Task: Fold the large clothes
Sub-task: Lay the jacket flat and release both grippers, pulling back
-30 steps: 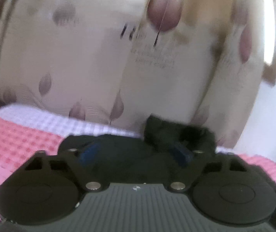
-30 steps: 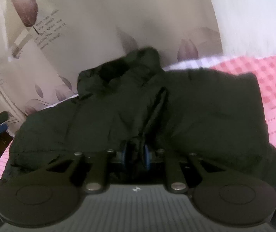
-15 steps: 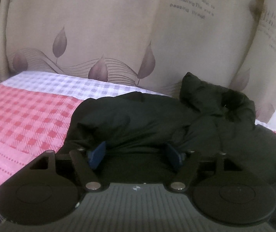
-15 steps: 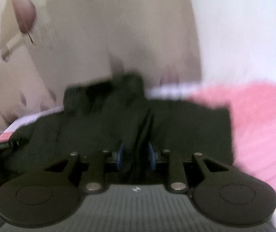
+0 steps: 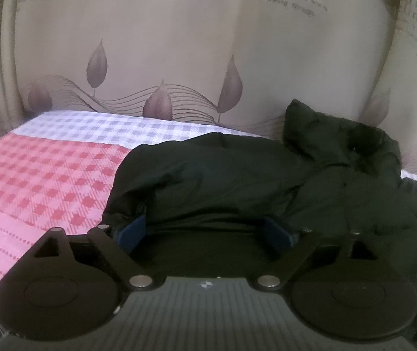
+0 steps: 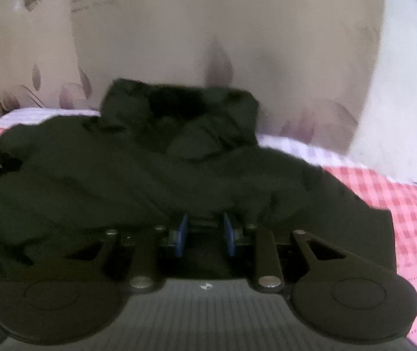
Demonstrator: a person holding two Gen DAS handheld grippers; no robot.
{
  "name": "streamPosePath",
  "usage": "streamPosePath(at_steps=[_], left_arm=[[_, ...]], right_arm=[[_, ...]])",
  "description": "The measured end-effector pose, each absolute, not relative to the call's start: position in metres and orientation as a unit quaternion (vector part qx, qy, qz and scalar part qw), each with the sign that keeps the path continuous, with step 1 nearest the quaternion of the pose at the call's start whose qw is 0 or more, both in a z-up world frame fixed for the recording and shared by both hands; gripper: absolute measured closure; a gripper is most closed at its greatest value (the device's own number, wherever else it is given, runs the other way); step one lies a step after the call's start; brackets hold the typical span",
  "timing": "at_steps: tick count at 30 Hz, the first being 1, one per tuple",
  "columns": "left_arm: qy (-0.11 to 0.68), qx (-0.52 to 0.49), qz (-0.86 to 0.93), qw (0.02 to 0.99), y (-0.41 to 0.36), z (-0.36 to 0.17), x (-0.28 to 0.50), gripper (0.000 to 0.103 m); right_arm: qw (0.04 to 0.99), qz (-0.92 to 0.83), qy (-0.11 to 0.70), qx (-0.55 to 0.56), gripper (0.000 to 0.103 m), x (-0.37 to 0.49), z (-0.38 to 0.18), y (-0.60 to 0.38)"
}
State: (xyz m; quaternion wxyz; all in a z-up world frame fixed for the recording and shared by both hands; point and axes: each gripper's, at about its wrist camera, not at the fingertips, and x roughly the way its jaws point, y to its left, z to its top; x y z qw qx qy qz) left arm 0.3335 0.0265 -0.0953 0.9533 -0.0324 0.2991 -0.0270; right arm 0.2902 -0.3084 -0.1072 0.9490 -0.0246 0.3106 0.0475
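A large black padded jacket (image 5: 237, 175) lies on a bed with a pink and white checked sheet (image 5: 32, 181). Its collar stands up at the far end by the curtain and shows in the right wrist view (image 6: 179, 111) too. My left gripper (image 5: 205, 231) is open, its blue pads wide apart, with the folded jacket edge lying over the tips. My right gripper (image 6: 205, 228) is partly open over the jacket (image 6: 120, 181), with a gap between the blue pads (image 6: 182, 231) and dark fabric bunched over their tips.
A beige curtain (image 5: 179, 44) with leaf prints hangs close behind the bed. A white wall (image 6: 407, 87) is at the right. Checked sheet (image 6: 413, 204) shows to the right of the jacket.
The right gripper has opened from pinching a fold of the jacket and let it go. Both grippers dropped lower toward the jacket; the left stayed open.
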Motion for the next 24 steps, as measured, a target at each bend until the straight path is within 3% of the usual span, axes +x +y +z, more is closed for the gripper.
streamPosePath(at_steps=[1,24], left_arm=[[0.3,-0.028,-0.026,0.953,0.026,-0.096,0.334,0.013],[0.309,-0.022,-0.021,0.951,0.028,-0.096,0.333,0.01]], right_arm=[[0.949,0.047,0.311,-0.025,0.077,0.29,-0.107,-0.308],[0.956,0.048,0.285,-0.042,0.077,0.291,-0.125,-0.31]])
